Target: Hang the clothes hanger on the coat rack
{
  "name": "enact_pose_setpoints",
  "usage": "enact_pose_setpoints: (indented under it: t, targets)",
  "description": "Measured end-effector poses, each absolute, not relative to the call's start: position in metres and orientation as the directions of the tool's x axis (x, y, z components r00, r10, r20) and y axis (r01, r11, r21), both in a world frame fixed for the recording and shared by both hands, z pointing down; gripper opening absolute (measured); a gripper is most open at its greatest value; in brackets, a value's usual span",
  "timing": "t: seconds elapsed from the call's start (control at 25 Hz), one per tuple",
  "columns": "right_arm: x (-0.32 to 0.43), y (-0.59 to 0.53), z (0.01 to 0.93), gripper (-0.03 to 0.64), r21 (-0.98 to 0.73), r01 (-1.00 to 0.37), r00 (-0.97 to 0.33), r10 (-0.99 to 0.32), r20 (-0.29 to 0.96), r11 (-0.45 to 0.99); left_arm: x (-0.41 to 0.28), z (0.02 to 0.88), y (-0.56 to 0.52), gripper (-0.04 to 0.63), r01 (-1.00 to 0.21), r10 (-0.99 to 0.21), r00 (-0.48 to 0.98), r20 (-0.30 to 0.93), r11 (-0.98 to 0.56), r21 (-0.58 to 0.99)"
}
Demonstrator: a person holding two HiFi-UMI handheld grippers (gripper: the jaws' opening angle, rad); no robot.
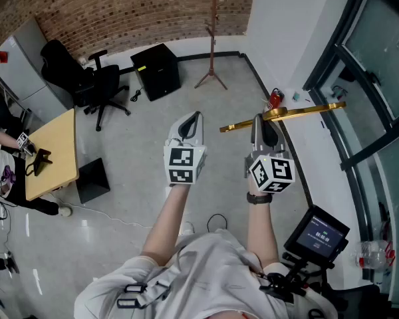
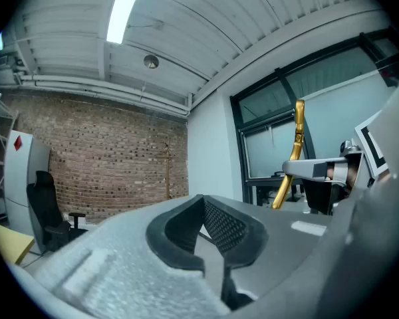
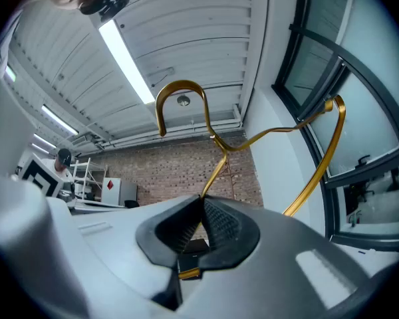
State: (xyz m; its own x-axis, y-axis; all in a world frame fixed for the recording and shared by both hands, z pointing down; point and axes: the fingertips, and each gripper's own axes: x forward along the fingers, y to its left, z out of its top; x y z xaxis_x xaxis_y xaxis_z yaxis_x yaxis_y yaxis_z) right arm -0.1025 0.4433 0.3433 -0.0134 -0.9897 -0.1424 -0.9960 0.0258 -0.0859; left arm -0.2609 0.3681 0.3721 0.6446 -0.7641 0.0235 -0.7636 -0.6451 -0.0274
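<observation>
A gold metal clothes hanger (image 1: 284, 114) is held in the air by my right gripper (image 1: 265, 126), whose jaws are shut on its lower bar. In the right gripper view the clothes hanger (image 3: 219, 141) rises from between the jaws with its hook curling up left. The coat rack (image 1: 212, 38), a thin reddish pole on splayed legs, stands far ahead by the brick wall; it also shows faintly as the coat rack (image 2: 167, 168) in the left gripper view. My left gripper (image 1: 190, 126) hangs beside the right one, jaws shut on nothing. The hanger (image 2: 291, 153) appears at its right.
A black office chair (image 1: 86, 78) and a black cabinet (image 1: 156, 70) stand at the back left. A wooden desk (image 1: 52, 155) with a black box under it is on the left. A red extinguisher (image 1: 274, 98) sits by the window wall at right. A person sits at the far left.
</observation>
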Motion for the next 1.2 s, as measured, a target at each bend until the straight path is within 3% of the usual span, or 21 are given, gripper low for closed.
enact_pose_setpoints:
  t: [0.36,0.72,1.2]
  targets:
    - [-0.13,0.429,0.35,0.014,0.008,-1.0,-0.022,-0.994,-0.109,0.021,-0.265,0.359,0.37,-0.003,-0.721,-0.722,0.691,-0.026,-0.687,-0.089]
    - [-0.183,0.398,0.363,0.014,0.017,-1.0,-0.009,-0.996,-0.092,0.008,-0.327,0.374,0.338,-0.002,-0.719,-0.717,0.695,-0.047,-0.695,-0.012]
    - [-0.189,0.33,0.379,0.014,-0.001,-0.999,-0.053,-0.996,-0.069,0.053,-0.333,0.388,0.271,0.0,-0.764,-0.766,0.641,-0.042,-0.643,0.063]
